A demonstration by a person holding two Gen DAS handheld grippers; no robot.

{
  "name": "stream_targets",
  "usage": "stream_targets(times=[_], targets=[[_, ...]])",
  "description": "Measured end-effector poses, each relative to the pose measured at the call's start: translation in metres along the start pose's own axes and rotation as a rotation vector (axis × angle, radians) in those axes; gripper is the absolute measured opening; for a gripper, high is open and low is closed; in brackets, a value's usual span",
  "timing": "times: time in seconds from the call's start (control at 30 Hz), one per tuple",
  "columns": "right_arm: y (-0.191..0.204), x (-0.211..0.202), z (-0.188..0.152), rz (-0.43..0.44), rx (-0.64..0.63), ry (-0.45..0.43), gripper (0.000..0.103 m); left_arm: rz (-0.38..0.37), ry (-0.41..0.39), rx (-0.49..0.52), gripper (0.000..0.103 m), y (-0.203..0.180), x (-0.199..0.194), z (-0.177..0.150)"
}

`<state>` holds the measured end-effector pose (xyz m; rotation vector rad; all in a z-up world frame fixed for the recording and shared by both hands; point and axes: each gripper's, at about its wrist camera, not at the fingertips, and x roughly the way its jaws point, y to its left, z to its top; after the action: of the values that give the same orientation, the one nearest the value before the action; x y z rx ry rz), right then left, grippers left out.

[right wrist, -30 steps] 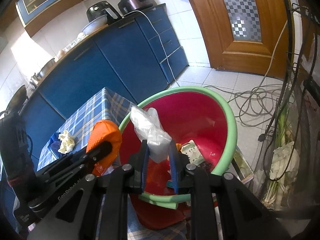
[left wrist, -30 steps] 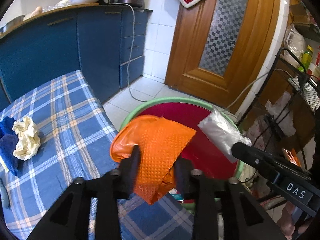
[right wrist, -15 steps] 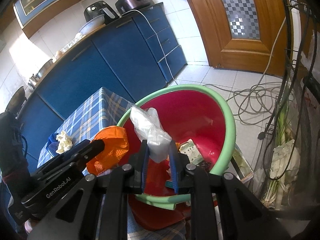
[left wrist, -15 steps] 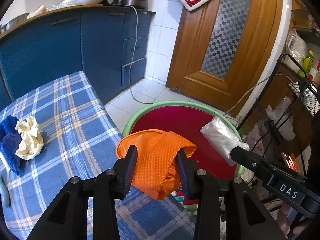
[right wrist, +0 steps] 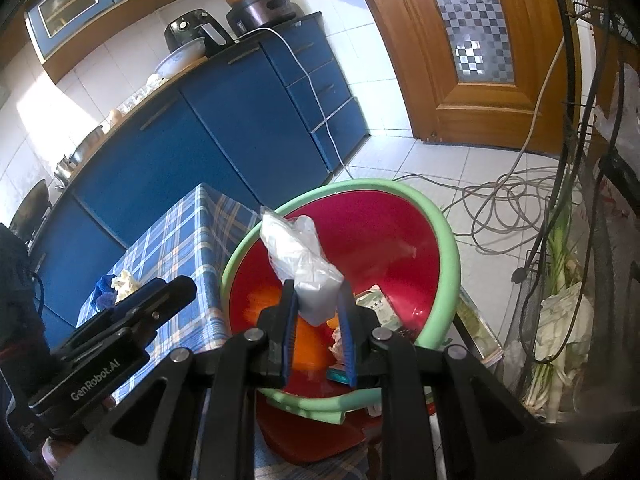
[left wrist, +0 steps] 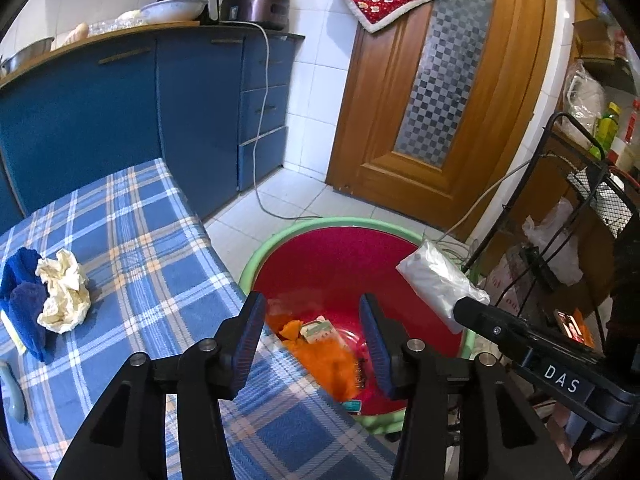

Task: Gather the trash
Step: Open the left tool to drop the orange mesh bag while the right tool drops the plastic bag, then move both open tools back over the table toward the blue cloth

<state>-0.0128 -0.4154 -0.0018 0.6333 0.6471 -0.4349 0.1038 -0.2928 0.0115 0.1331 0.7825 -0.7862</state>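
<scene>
Orange glove (left wrist: pixel 320 354) lying in red basin (left wrist: pixel 340 256) beside table (left wrist: pixel 132 240). Left hand-held gripper (left wrist: pixel 312 336) spread wide, holding nothing, above basin. Right hand-held gripper (right wrist: pixel 318 320) clamped on clear plastic bag (right wrist: pixel 300 256) over basin. Crumpled paper (left wrist: pixel 64 292) against blue cloth (left wrist: pixel 22 292) on table.

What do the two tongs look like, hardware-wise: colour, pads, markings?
Both are matte black plastic with angular, triangular-cutout linkages and silver pivot pins. The left tongs and the right tongs carry blue ribbed pads on the inner faces. White lettering: "GenRobot.AI" on the left body, "DAS" on the right. No sleeves visible.
</scene>
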Motion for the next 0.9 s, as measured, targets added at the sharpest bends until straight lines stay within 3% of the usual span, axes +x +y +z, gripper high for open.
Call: stream_targets(times=[0.43, 0.57, 0.7, 0.9], targets=[[0.003, 0.02, -0.001, 0.0, -0.023, 0.043, 0.023, 0.059, 0.008, -0.05, 0.05, 0.02, -0.004, -0.003], [0.006, 0.03, -0.002, -0.007, -0.032, 0.065, 0.029, 0.073, 0.008, -0.071, 0.05, 0.028, -0.007, -0.005], [0.007, 0.03, -0.004, 0.007, -0.017, 0.065, 0.044, 0.084, 0.0, -0.089, 0.05, 0.035, -0.014, -0.008], [0.014, 0.017, -0.003, 0.015, -0.029, 0.035, 0.045, 0.101, -0.017, -0.122, 0.05, 0.048, -0.03, -0.012]])
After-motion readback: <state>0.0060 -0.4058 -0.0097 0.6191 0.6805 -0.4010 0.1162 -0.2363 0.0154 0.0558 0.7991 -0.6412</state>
